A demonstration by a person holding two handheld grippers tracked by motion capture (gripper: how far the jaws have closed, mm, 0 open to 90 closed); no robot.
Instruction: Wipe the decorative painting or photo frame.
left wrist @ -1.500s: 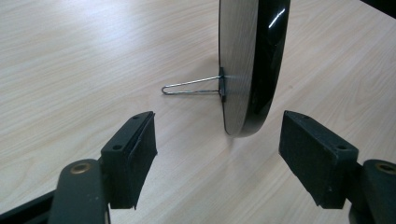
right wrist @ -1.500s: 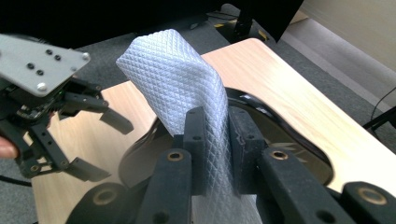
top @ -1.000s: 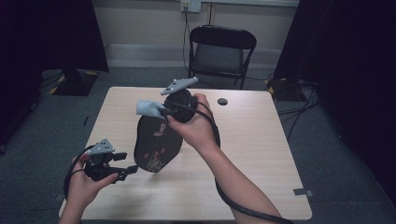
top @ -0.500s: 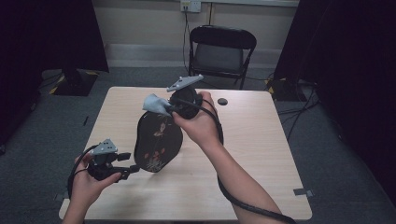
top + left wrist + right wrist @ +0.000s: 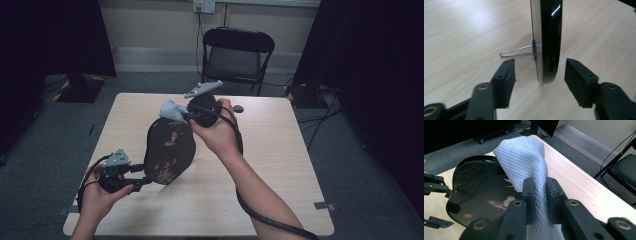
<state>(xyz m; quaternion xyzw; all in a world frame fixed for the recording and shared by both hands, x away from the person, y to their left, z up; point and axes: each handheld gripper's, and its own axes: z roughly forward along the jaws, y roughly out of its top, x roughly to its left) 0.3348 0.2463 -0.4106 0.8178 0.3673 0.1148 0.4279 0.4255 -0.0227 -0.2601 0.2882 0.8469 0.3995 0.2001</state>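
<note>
A: What's being worked on?

B: A black lacquered tray (image 5: 169,150) with a painted flower-and-bird motif, tipped up on its edge on the wooden table (image 5: 280,165). The left gripper (image 5: 539,75) sits at its lower rim with its jaws spread wide on either side of the edge, touching neither face as far as the left gripper view shows.

A: And the other one?

B: The right gripper (image 5: 541,187) is clamped tight on a pale blue waffle-weave cloth (image 5: 526,157), which stands up between the jaws and droops over the tray's upper part.

A: Anything hard to make out?

B: Whether the cloth actually presses on the lacquer; its lower end is cut off behind the jaws. The tray's painted face is dim from above, so the motif is only partly readable. A thin wire clip (image 5: 517,51) sticks out from the tray's back, and how it is fixed there is unclear.

A: Any writing?

B: None I can read. Farther off, a small dark round thing (image 5: 238,108) lies near the table's far edge, too small to identify, and a black folding chair (image 5: 237,55) stands behind it
</note>
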